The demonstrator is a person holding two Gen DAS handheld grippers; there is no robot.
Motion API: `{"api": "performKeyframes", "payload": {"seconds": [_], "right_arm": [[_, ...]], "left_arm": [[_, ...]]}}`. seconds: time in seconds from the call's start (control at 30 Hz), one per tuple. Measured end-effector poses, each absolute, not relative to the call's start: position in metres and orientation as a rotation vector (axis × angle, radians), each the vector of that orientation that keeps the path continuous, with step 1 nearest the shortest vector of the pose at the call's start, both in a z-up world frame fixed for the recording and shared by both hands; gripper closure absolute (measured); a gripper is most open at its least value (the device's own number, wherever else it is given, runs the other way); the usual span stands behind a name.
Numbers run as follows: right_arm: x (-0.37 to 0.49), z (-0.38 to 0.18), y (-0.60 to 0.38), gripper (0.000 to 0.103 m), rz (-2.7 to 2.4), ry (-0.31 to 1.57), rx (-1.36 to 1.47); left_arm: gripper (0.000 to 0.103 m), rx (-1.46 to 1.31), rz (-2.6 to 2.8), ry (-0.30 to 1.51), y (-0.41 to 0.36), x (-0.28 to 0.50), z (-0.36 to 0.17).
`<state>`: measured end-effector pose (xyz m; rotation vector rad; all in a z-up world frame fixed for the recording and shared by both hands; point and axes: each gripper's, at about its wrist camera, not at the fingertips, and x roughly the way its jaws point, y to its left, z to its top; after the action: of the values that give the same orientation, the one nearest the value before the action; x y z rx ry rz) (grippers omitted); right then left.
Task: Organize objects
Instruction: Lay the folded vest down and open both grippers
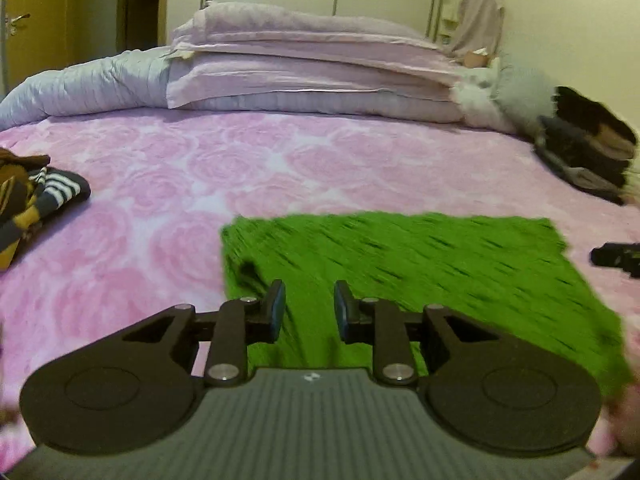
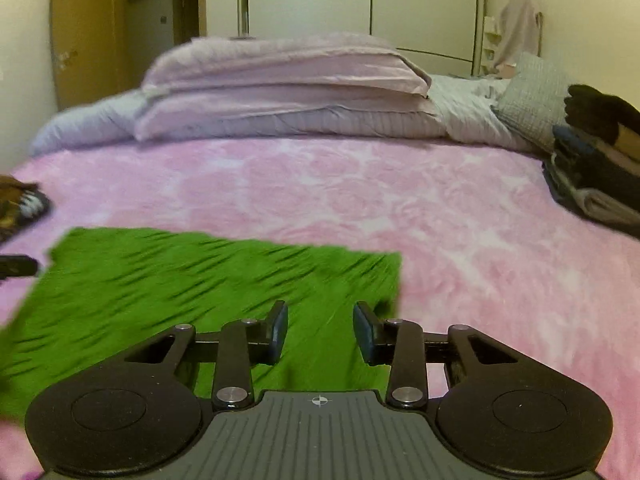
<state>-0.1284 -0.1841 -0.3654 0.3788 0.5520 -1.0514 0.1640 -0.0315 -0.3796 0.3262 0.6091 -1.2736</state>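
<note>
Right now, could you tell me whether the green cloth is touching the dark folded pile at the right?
Apart: the right wrist view shows bare pink blanket between the green cloth and the dark folded pile.

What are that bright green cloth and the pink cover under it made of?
The green cloth looks like a knitted or woven fabric, matte, with short dark flecks across it; motion blur leaves the weave unclear. It lies flat and limp with straight edges, so it is probably thin. The pink bedspread looks like soft plush fleece: a fuzzy, slightly mottled surface with a rose pattern, no shine.
</note>
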Motion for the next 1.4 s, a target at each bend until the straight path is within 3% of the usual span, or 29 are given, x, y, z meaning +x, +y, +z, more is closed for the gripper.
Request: {"api": "performKeyframes", "payload": {"seconds": [0.07,0.3,0.43,0.6,0.73,1.07,1.4], "right_arm": [[-0.133,-0.361,-0.154,0.069,-1.036,0.518,0.425],[-0.127,-0.399,-0.126,0.069,-1.032,0.617,0.512],[-0.126,-0.374,-0.114,0.068,-1.047,0.578,0.536],[-0.137,-0.343,-0.079,0.048,-1.033,0.508,0.548],[-0.143,-0.324,-0.046,0.044,-1.017,0.473,0.571],[-0.149,-0.287,0.010,0.043,-1.029,0.439,0.515],[-0.143,-0.288,0.026,0.043,-1.025,0.479,0.507]], "left_arm": [[0.070,0.312,-1.300,0.617,-0.010,0.147,-0.375],[0.069,0.366,-1.247,0.736,0.014,0.120,-0.407],[0.065,0.394,-1.203,0.725,0.025,0.107,-0.387],[0.051,0.414,-1.175,0.712,0.049,0.085,-0.357],[0.040,0.422,-1.192,0.704,0.071,0.068,-0.336],[0.035,0.418,-1.223,0.667,0.119,0.038,-0.307],[0.031,0.400,-1.226,0.662,0.135,0.034,-0.303]]}}
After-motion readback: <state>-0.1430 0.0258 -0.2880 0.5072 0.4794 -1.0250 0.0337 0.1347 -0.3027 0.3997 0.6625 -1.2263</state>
